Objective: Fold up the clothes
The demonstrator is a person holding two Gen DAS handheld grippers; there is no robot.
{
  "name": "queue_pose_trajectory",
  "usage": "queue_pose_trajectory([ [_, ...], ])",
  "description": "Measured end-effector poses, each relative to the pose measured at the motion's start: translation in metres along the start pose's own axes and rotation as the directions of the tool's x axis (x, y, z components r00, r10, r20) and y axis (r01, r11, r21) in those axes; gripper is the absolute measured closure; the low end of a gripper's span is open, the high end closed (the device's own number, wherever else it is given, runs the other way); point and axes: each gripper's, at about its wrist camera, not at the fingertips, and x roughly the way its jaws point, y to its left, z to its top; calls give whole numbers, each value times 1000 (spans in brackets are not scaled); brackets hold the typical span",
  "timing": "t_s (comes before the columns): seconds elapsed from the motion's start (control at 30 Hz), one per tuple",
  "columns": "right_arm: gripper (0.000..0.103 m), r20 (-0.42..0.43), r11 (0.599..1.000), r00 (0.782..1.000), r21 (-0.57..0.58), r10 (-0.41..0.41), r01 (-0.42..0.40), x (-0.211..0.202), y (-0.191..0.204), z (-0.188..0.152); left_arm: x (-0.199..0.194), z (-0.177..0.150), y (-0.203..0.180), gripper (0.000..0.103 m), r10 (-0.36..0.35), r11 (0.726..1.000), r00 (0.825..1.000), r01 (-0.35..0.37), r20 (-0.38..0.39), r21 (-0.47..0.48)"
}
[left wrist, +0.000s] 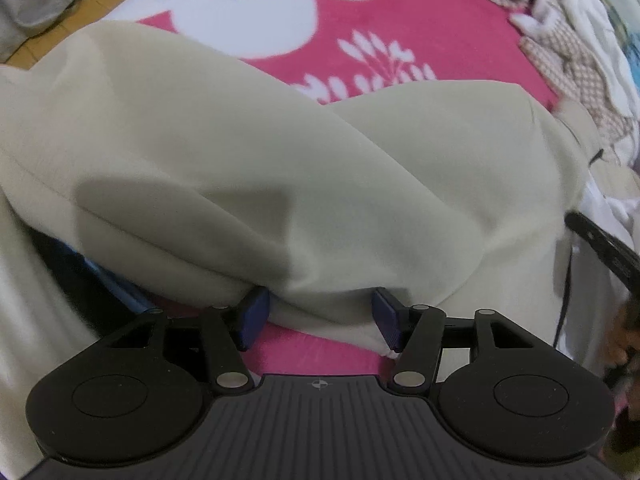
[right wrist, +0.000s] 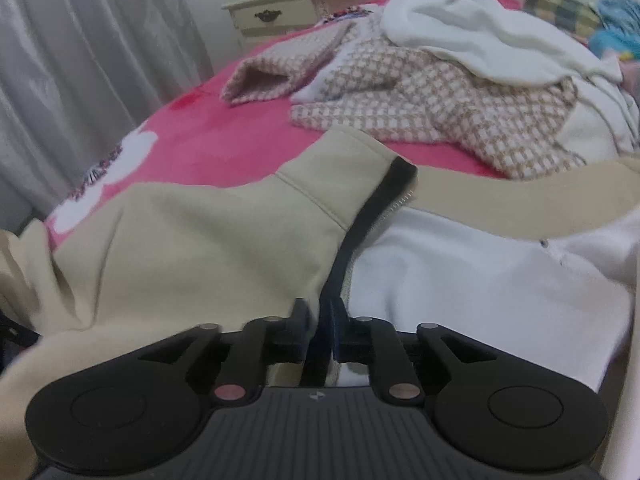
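A beige jacket (left wrist: pixel 280 160) lies bunched on the pink flowered blanket (left wrist: pixel 420 20). My left gripper (left wrist: pixel 320 314) points down at its near edge. The blue pads (left wrist: pixel 254 312) stand wide apart, and a loose fold of beige cloth bulges between and over them. In the right wrist view the jacket (right wrist: pixel 200 240) lies open, showing its white lining (right wrist: pixel 480 272). A dark zipper band (right wrist: pixel 372 208) runs down the front edge and passes between the narrow jaws of my right gripper (right wrist: pixel 322 320), which pinch it.
A brown-and-white checked garment (right wrist: pixel 460 112) and a white garment (right wrist: pixel 480 32) are heaped on the blanket (right wrist: pixel 224 140) beyond the jacket. A cream nightstand (right wrist: pixel 296 8) and grey curtain (right wrist: pixel 80 60) stand past the bed's edge. Wooden floor (left wrist: pixel 60 28) shows at upper left.
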Motion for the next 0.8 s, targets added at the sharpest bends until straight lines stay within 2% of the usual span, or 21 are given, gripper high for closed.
queue_pose_trajectory([
  [0.07, 74, 0, 997, 999, 67, 47, -47, -17, -7, -2, -4, -3, -1, 46, 4, 1000, 1000, -4, -2, 12],
  [0.13, 69, 0, 993, 996, 77, 86, -86, -36, -9, -9, -10, -5, 3, 46, -16, 1000, 1000, 16, -23, 1],
  [0.23, 65, -4, 990, 990, 41, 139, -138, -63, -3, -26, -16, -11, 9, 46, -45, 999, 997, 45, -65, 0],
  [0.3, 65, -8, 980, 980, 9, 200, -200, -77, 7, -40, -15, -15, 8, 46, -25, 1000, 997, 26, -74, 15],
  [0.37, 65, -10, 965, 968, -73, 252, -252, -89, 27, -59, -11, -17, 6, 43, 3, 1000, 997, -2, -74, 18],
  [0.43, 61, -22, 947, 970, -209, 243, -243, -98, 56, -81, -9, -18, 5, 39, 14, 999, 999, -16, -44, -28],
  [0.53, 61, -61, 888, 971, -394, 231, -236, -110, 100, -116, -9, -19, 10, 39, 24, 996, 1000, -23, 6, -90],
  [0.67, 61, -137, 812, 959, -512, 246, -281, -123, 142, -150, -16, -22, 20, 44, 10, 993, 998, -2, 62, -119],
  [0.73, 60, -173, 818, 959, -500, 226, -283, -126, 151, -160, -21, -24, 25, 45, -1, 992, 996, 11, 86, -122],
  [0.8, 57, -200, 863, 960, -429, 196, -266, -129, 148, -166, -29, -26, 28, 48, -12, 992, 995, 24, 98, -122],
])
